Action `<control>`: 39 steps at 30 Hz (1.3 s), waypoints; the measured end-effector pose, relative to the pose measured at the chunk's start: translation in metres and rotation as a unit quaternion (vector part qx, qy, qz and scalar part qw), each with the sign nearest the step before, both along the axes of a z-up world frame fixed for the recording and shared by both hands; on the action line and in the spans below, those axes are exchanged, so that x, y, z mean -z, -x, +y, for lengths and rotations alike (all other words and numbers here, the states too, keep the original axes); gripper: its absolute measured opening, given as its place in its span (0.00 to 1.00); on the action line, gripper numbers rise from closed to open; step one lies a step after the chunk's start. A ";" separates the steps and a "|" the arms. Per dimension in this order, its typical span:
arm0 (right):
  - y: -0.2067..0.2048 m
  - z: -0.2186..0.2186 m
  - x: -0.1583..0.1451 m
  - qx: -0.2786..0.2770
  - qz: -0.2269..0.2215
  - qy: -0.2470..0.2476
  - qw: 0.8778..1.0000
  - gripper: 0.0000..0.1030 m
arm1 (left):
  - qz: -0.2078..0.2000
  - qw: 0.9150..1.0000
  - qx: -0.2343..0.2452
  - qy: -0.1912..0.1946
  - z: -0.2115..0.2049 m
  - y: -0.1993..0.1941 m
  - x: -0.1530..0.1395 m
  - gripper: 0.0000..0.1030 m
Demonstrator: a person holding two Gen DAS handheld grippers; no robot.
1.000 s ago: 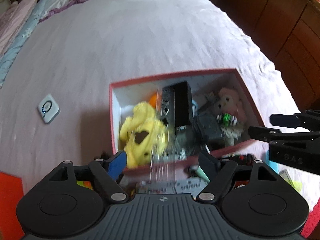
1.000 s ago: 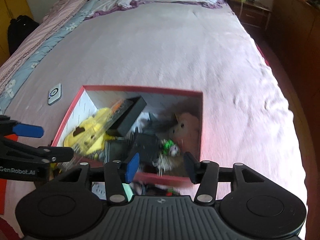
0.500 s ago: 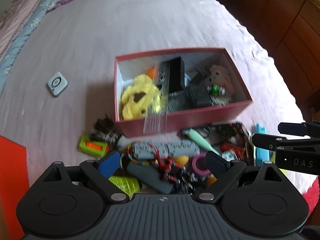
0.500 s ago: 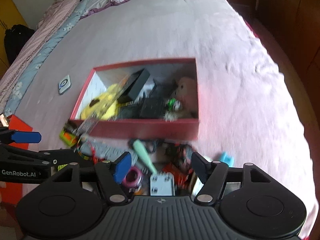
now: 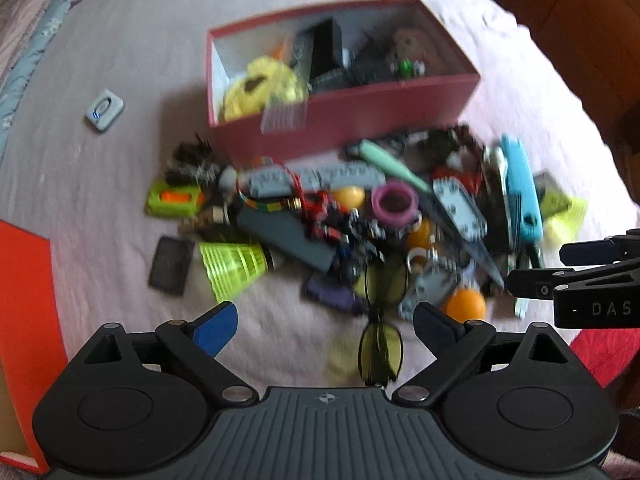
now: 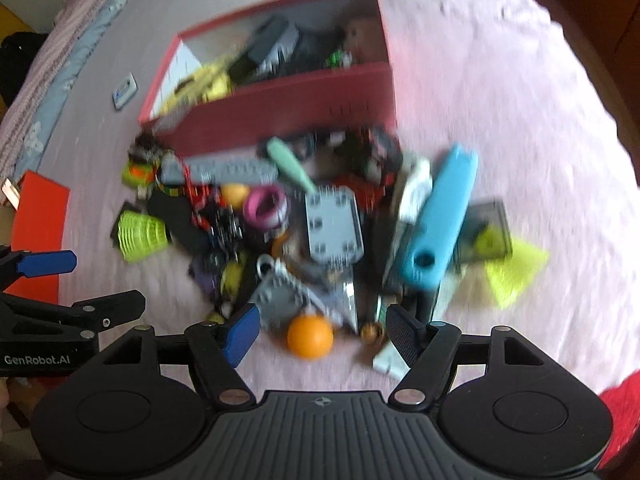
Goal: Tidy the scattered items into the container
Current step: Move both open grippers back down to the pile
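A red box [image 5: 352, 108] [image 6: 280, 108] stands on the pink bed, holding a yellow plush [image 5: 260, 88], a black block and a bear toy. A blurred heap of small items lies in front of it: a pink ring [image 5: 394, 204] [image 6: 266, 206], a blue case [image 5: 520, 188] [image 6: 440, 220], yellow-lensed glasses [image 5: 380, 320], an orange ball [image 6: 310, 336] [image 5: 466, 304], a green shuttlecock [image 5: 232, 268]. My left gripper [image 5: 326, 320] is open and empty above the near edge of the heap. My right gripper [image 6: 320, 332] is open, with the orange ball between its fingers, not gripped.
A small white device [image 5: 104, 110] lies left of the box. An orange-red sheet [image 5: 20, 280] lies at the left edge. Dark wooden furniture [image 5: 580, 20] runs along the bed's right side. Bare bedspread stretches beyond the box.
Both grippers have pulled back from above the box toward the near side, so the heap in front of the box now fills both views. Both stay open.
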State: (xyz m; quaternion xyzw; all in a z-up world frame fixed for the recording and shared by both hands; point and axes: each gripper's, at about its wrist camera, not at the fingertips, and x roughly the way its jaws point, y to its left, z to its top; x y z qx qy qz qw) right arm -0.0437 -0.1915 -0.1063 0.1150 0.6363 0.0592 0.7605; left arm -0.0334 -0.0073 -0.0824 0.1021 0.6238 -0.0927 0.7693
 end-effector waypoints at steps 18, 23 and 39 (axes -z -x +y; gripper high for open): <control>0.043 0.005 0.042 0.022 0.018 -0.041 0.999 0.67 | 0.070 0.997 -0.029 -0.027 0.011 0.050 0.059 0.94; 0.046 0.006 0.052 0.023 0.032 -0.038 0.999 0.67 | 0.062 0.998 -0.025 0.011 0.010 0.051 0.065 0.94; 0.070 -0.007 0.120 0.053 0.087 -0.011 0.995 0.78 | 0.099 0.993 0.001 0.064 -0.007 0.044 0.120 0.54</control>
